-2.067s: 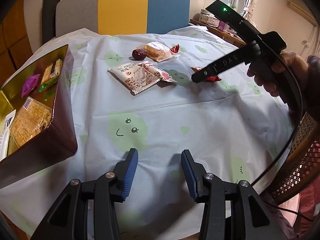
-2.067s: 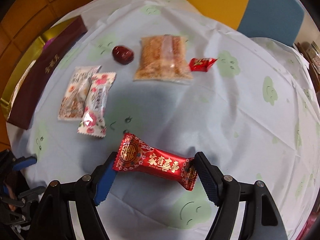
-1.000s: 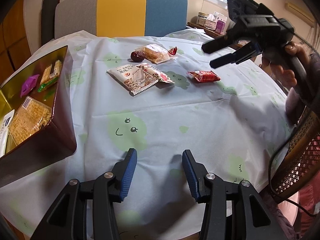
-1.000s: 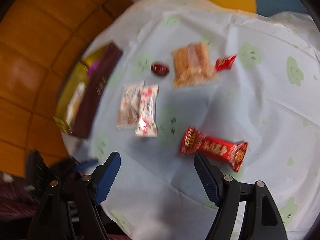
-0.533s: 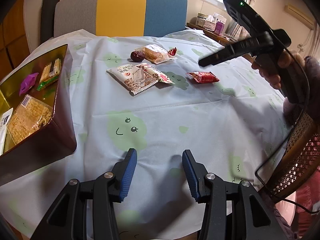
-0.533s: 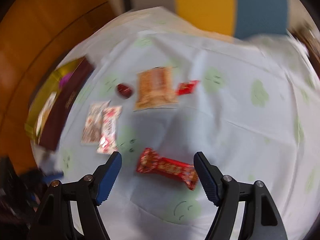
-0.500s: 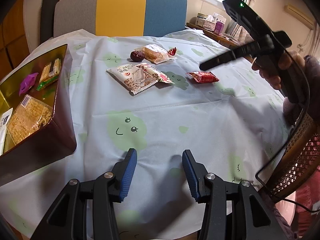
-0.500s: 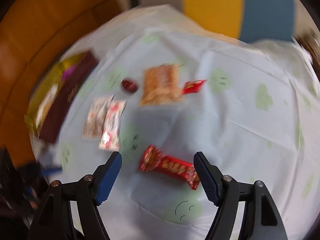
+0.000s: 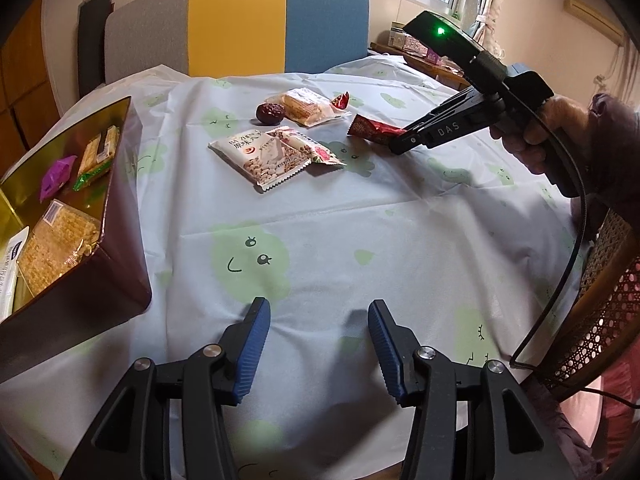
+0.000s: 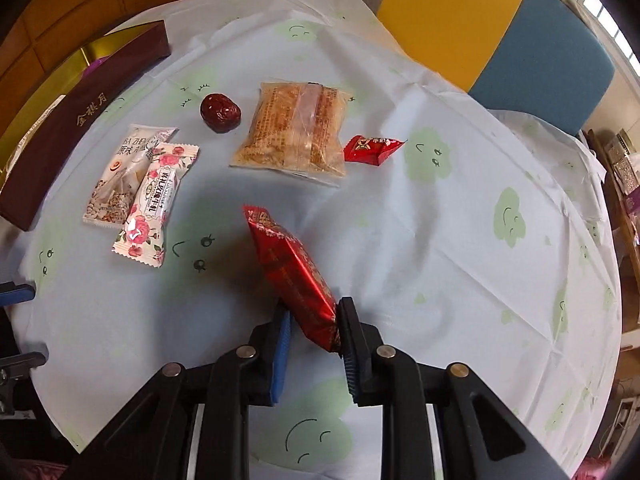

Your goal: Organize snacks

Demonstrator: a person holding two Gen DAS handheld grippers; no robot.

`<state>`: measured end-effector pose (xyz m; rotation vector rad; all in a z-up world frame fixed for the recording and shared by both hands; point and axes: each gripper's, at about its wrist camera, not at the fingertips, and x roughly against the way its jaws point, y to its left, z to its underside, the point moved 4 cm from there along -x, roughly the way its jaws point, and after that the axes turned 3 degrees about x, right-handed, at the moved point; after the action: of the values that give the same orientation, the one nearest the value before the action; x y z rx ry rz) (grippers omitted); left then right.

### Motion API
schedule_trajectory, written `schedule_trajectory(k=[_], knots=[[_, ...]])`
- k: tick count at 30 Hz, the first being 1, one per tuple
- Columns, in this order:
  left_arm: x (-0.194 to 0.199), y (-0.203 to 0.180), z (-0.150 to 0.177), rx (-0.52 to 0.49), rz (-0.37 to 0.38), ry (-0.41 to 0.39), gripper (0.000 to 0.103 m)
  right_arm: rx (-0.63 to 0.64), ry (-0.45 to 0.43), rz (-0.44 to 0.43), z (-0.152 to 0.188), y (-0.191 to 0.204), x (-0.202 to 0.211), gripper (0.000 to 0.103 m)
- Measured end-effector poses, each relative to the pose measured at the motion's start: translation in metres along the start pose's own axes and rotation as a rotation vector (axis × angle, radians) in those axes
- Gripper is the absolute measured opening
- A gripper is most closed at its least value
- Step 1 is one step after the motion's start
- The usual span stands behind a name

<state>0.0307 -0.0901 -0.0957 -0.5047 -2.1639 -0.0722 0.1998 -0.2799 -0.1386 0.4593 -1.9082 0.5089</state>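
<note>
My right gripper (image 10: 312,320) is shut on one end of a long red snack bar (image 10: 290,270) and holds it just above the tablecloth; it also shows in the left wrist view (image 9: 374,130), with the right gripper (image 9: 400,142) at the far right. My left gripper (image 9: 318,350) is open and empty, low over the near tablecloth. A maroon box with a gold lining (image 9: 72,216) stands at the left with several snacks inside.
On the cloth lie a white nut packet (image 10: 120,176), a rose-print packet (image 10: 154,200), a dried red date (image 10: 220,112), a clear cracker packet (image 10: 296,128) and a small red candy (image 10: 370,148). A colour-block chair (image 9: 240,20) stands behind the table, a wicker chair (image 9: 600,304) at right.
My right gripper has come down from above the table and closed on the end of the red snack bar, lifting it. My left gripper has not moved.
</note>
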Motion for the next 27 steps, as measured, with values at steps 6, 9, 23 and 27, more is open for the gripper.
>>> schedule_trajectory(k=[6,9,23,27], knots=[[0.004,0.007,-0.013,0.082,0.024,0.036,0.051,-0.026,0.001,-0.008,-0.002,0.003,-0.005,0.031],[0.008,0.005,-0.032,0.095,0.015,0.028,0.05,-0.046,0.015,-0.018,0.001,0.002,-0.009,0.032],[-0.045,0.039,-0.126,0.263,-0.122,0.093,0.05,-0.031,-0.04,-0.169,-0.003,0.0,0.01,0.069],[-0.067,0.05,-0.135,0.284,-0.176,0.111,0.05,-0.116,-0.11,-0.174,-0.009,-0.023,0.025,0.069]])
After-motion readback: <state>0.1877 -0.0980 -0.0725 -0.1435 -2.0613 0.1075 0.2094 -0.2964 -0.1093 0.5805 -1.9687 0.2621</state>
